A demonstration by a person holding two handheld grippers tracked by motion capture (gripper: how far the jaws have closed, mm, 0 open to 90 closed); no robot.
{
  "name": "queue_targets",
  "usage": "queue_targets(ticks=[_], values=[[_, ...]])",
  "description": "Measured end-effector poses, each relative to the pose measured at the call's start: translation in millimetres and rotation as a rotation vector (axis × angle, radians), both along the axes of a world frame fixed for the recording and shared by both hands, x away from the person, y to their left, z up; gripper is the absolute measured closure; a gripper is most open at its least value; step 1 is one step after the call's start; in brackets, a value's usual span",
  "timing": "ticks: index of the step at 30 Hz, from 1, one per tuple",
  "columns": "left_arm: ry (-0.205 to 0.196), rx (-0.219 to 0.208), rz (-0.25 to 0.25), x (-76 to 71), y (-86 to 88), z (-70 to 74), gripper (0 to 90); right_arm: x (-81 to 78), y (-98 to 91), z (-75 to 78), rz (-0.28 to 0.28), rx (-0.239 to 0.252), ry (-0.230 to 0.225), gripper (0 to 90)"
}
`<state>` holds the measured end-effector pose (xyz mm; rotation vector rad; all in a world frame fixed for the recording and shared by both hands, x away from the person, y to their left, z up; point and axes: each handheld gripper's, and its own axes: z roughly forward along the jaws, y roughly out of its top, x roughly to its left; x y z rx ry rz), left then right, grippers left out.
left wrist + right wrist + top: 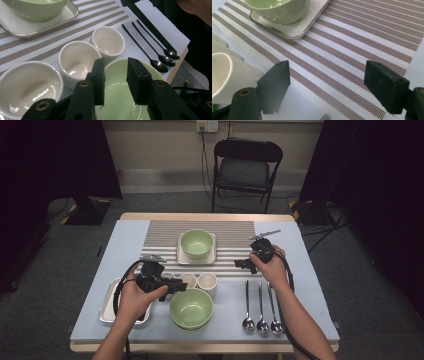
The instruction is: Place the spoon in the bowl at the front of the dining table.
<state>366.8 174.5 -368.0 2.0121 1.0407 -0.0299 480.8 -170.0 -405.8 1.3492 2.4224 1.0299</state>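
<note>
Nearest me, my left gripper point(115, 80) hangs over the near green bowl point(120, 100), its fingers point(98, 80) partly open with nothing between them, not touching the rim. That bowl sits at the worktop's point(125, 240) front edge, just beside three white cups point(77, 60). My right gripper point(332, 87) hovers over the striped mat point(362, 50), fingers spread wide and empty. One green bowl on a tray point(196, 243) already stands on the mat, so I judge one place begun; the near bowl, the cups, the three spoons point(261, 307) and the spare tray point(107, 307) are yet to be placed.
</note>
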Motion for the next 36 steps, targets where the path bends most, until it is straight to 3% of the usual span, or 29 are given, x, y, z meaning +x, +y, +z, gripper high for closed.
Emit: queue_targets(ticks=[36], values=[[0.011,-0.007,-0.07,2.2,-39.0,-2.1,69.3,-4.0,-5.0,-4.0,0.011,-0.018,0.006,20.5]])
